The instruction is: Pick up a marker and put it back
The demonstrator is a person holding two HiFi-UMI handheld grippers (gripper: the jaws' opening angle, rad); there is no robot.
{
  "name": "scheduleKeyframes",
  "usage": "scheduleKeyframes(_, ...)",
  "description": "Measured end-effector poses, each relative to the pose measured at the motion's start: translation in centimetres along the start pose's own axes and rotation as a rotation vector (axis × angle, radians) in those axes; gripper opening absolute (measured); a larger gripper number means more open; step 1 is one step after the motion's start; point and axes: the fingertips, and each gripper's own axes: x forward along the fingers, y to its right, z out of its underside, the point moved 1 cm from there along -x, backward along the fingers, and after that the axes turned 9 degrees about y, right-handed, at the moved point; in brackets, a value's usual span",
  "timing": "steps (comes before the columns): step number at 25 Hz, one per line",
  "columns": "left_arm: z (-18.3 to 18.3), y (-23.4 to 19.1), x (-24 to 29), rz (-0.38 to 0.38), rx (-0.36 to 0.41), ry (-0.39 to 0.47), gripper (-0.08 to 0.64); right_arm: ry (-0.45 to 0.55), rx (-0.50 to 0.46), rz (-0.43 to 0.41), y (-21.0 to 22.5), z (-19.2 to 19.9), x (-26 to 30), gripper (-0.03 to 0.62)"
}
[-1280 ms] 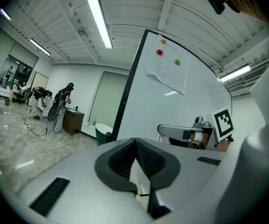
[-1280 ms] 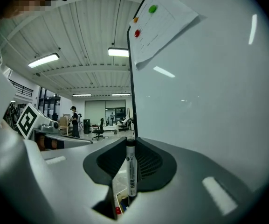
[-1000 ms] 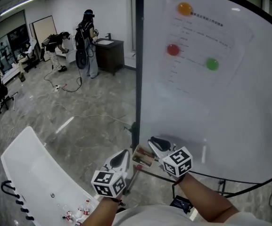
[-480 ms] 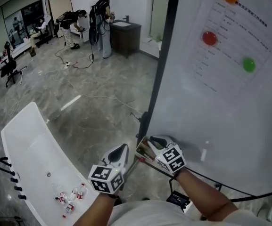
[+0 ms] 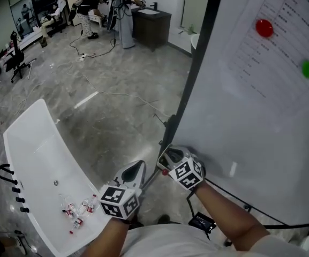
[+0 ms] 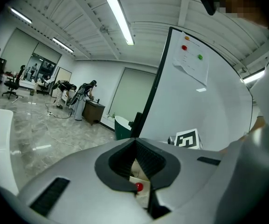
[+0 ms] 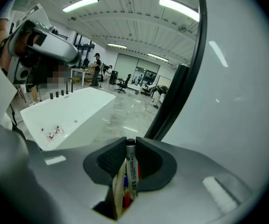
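My right gripper (image 7: 127,148) is shut on a white marker (image 7: 131,168) with a black end that stands upright between its jaws. Under it lies an open cardboard box (image 7: 117,185) with a red and a blue marker inside. In the head view the right gripper (image 5: 166,159) sits at the whiteboard's (image 5: 261,138) lower left corner and covers most of the box; a red marker cap (image 5: 165,172) shows beside it. My left gripper (image 5: 136,168) hangs just left of it, shut and empty. In the left gripper view its tips (image 6: 135,142) meet, with the red cap (image 6: 138,186) beyond.
The whiteboard's black frame post (image 5: 196,79) runs up the middle. A sheet with a red magnet (image 5: 265,27) and a green magnet (image 5: 308,68) hangs on the board. A white bathtub (image 5: 36,159) holding small bottles (image 5: 76,213) stands at the left. People (image 5: 123,7) work far off.
The head view has tilted further down. My right gripper moved left from beside the marker box onto it and now holds a marker. The left gripper stayed below the box.
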Motion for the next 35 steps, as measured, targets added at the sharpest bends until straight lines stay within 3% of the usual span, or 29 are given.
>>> scheduleKeyframes(9,0.4,-0.2,-1.8,-0.029,-0.002,-0.007,0.003,-0.041,0.004,0.004,-0.4,1.3,1.6,0.061)
scheduleKeyframes(16,0.2,0.3,-2.0,-0.023,0.008,-0.001,0.004,-0.019,0.004,0.030,-0.3,0.5,0.3,0.080)
scheduleKeyframes(22,-0.3,1.6,-2.0,0.007,0.023,-0.004,0.003,0.062,0.059,0.088,0.2,-2.0,-3.3,0.080)
scheduleKeyframes(31,-1.0,2.9,-2.4,0.014,0.068,0.003,0.003,0.230,0.055,0.201,0.2,-6.5,-11.8,0.078)
scheduleKeyframes(35,-0.7,3.2,-3.5,0.026,0.076,0.000,0.003,0.303,0.152,0.241,-1.4,-7.9,-15.0,0.078)
